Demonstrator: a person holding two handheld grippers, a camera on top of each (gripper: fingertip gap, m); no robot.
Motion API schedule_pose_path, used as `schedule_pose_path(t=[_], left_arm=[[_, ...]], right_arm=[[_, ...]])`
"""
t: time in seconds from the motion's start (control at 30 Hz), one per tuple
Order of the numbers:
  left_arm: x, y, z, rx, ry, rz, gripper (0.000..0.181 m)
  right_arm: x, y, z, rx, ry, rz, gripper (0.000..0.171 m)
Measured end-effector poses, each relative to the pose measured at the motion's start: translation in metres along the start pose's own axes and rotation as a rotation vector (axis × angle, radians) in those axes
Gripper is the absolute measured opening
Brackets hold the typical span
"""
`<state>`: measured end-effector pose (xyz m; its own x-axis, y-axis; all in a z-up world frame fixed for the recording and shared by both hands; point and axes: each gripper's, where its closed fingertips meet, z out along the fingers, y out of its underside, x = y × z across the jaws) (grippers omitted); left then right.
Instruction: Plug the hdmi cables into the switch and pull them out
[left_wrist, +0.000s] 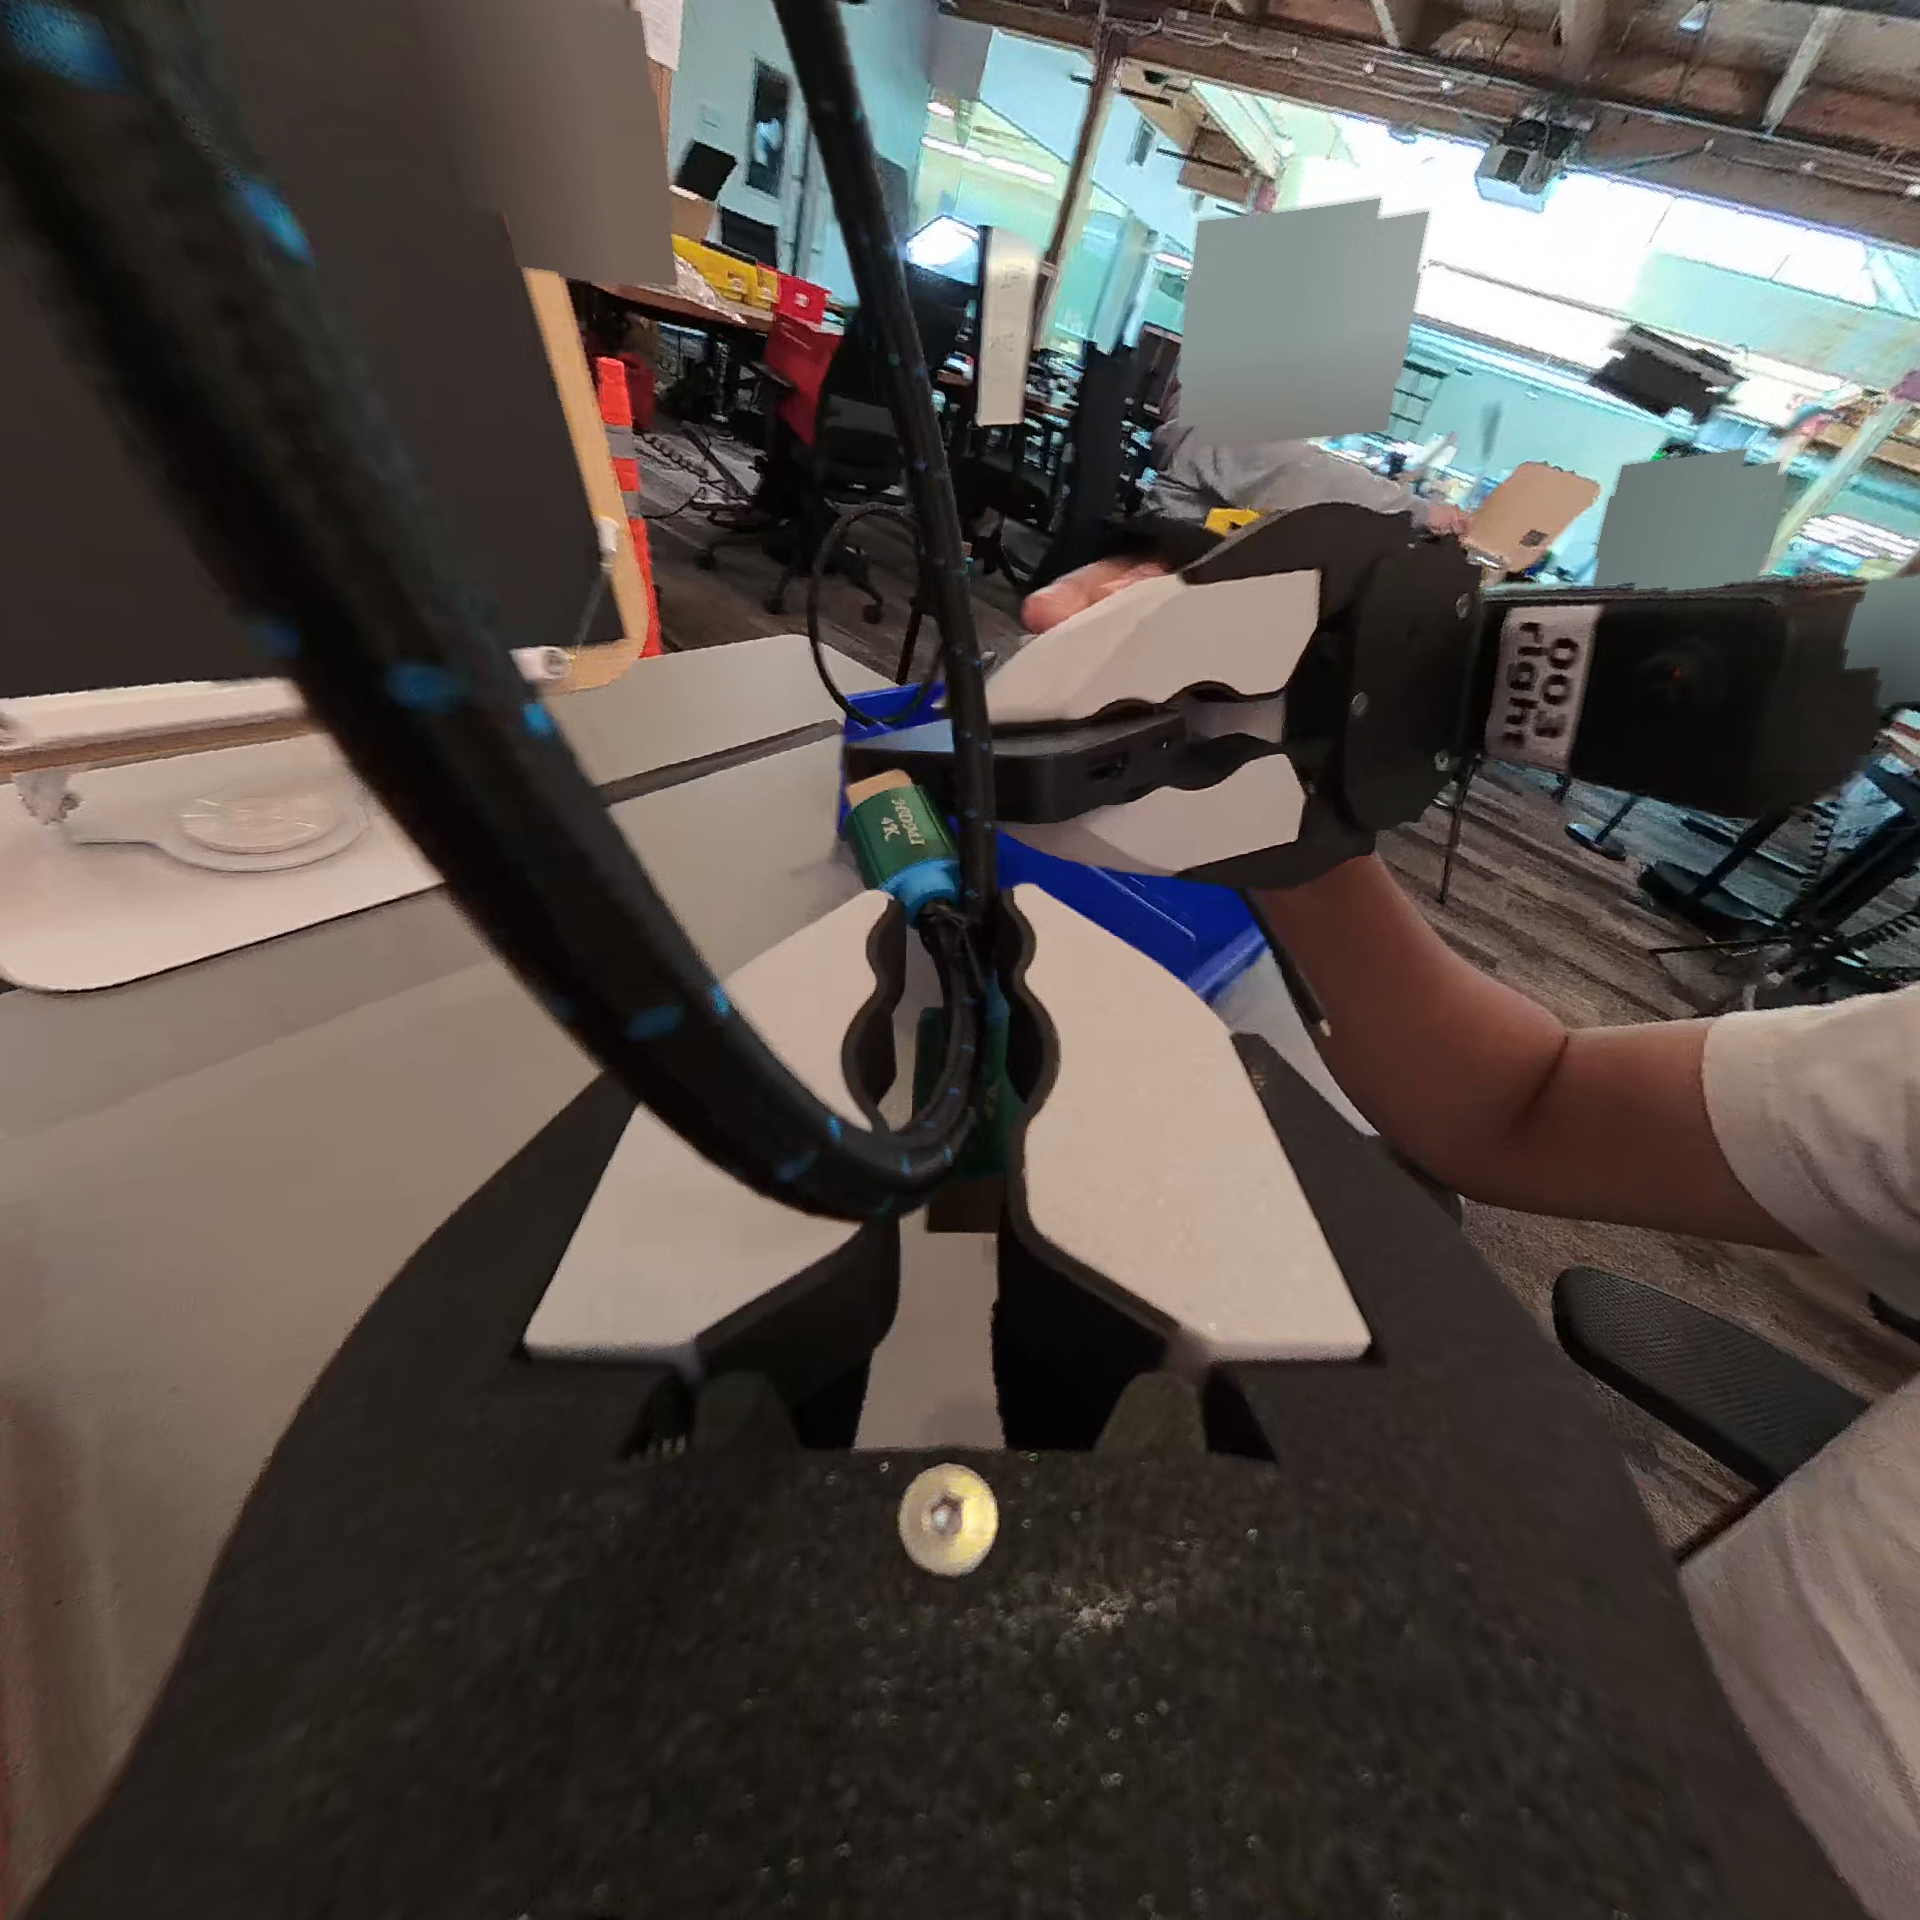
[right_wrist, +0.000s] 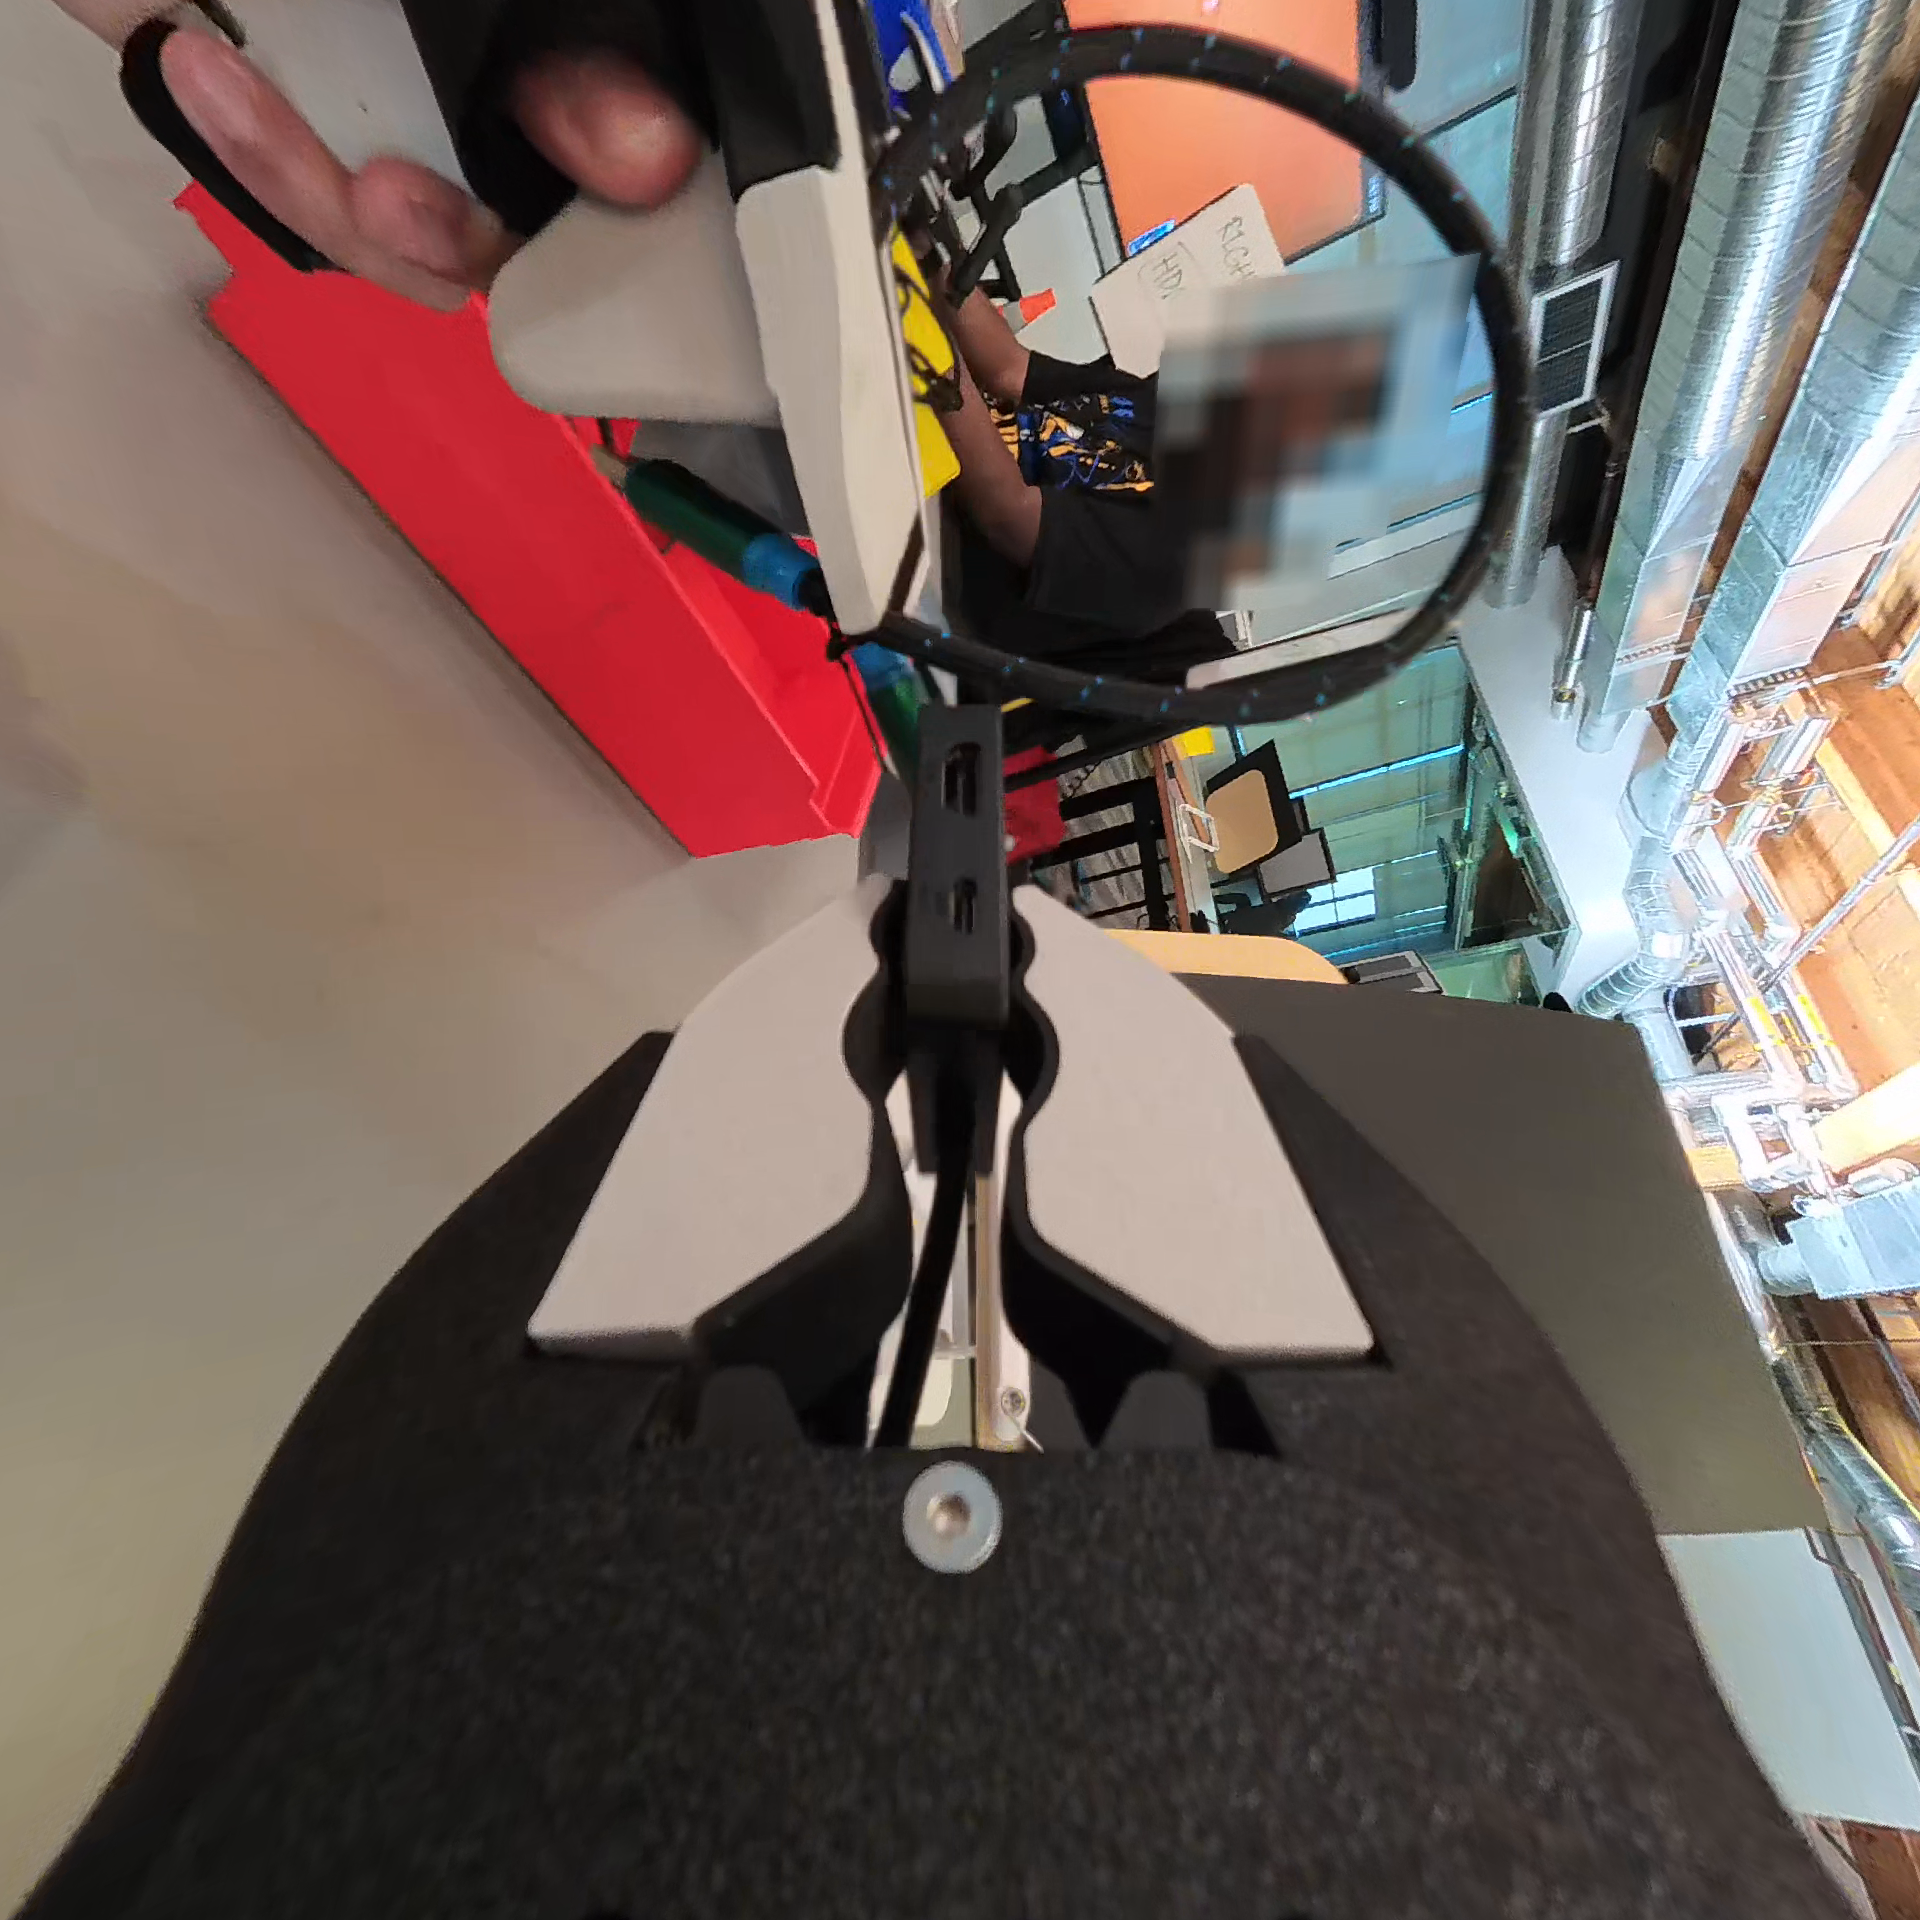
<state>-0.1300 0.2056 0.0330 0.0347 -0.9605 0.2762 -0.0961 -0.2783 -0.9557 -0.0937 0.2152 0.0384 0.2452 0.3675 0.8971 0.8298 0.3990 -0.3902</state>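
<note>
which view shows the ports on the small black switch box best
The right wrist view: the small black switch box, clamped in the right gripper, faces the camera with two open ports in line. The left wrist view shows the box side-on, one port visible, the green hdmi plug beside it.

Matt black plastic switch; braided cloth cable; plug perhaps glossy green metal
</note>
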Motion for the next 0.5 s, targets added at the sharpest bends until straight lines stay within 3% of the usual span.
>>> schedule_pose_path(t=[0.17,0.5], left_arm=[[-0.007,0.012,0.012,-0.068,-0.06,0.022,0.016],[-0.018,0.003,-0.002,-0.04,-0.207,0.105,0.015]], right_arm=[[-0.022,0.013,0.01,-0.102,-0.111,-0.04,0.015],[-0.021,0.032,0.018,-0.247,-0.102,-0.031,0.014]])
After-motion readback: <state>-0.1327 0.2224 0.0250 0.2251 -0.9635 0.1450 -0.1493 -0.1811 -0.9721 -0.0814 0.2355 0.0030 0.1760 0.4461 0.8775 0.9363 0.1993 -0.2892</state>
